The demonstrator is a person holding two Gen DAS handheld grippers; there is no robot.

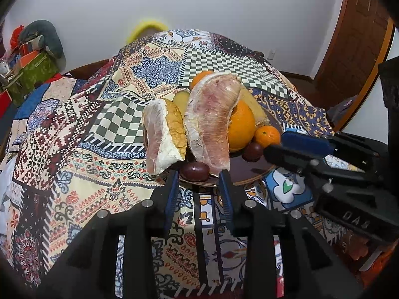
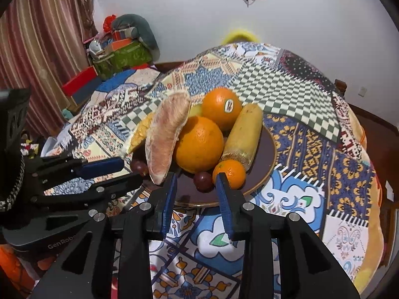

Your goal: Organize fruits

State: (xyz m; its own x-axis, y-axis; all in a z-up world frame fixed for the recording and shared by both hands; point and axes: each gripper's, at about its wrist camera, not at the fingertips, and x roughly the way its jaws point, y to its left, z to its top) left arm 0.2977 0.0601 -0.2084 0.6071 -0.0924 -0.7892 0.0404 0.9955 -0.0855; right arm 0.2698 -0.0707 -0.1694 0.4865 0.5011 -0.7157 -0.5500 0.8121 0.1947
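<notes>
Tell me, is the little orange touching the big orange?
Touching. The right wrist view shows the little orange pressed against the big orange with no gap.

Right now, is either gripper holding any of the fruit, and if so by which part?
Nothing is held. The left gripper and the right gripper both stand slightly open with only air between their pads, just short of the plate of fruit.

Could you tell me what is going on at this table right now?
A person is tidying fruit with two handheld grippers. The left gripper and right gripper both hover at the near rim of a brown plate, jaws slightly apart and holding nothing. The plate already carries pomelo wedges, oranges, a small mandarin and dark round fruits.
</notes>
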